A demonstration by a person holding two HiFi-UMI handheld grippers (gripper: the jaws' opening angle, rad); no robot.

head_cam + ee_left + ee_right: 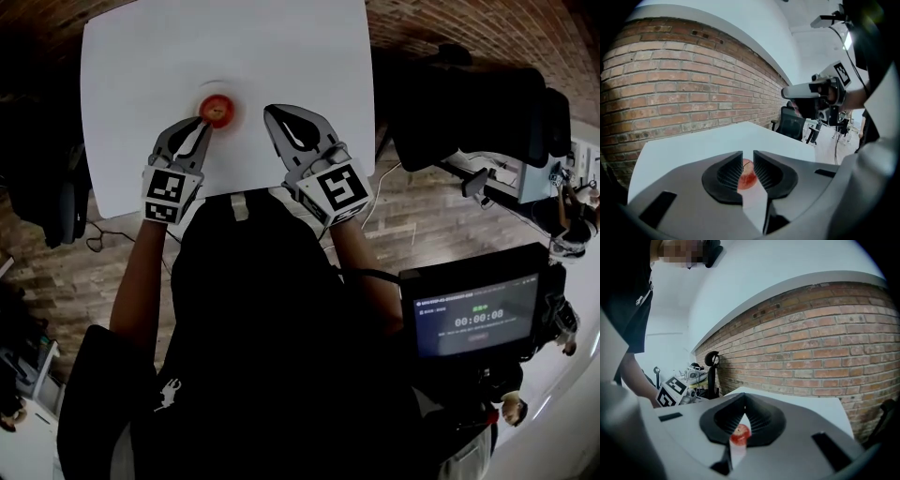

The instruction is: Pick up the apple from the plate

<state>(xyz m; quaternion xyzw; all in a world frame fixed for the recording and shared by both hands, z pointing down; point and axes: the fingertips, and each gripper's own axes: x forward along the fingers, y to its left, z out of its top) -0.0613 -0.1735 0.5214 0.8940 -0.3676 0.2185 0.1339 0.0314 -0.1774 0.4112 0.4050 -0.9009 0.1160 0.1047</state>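
L gripper (202, 126): jaws parted by narrow slit, nothing pinched; tips just beside apple (217, 110) (apple seen thru slit in L gripper view). R gripper (273, 112): jaw tips pressed together, empty, near apple's other side, apart from it. Apple sat on white plate (237, 97), mid white table (281, 52).

apple (217, 110) on plate (240, 101), mid table (281, 47); left gripper (206, 124) at apple's near-left, tips just beside it; right gripper (270, 112) right of plate, clear of apple; screen (478, 314) off table, near right; brick wall (693, 84) behind far edge
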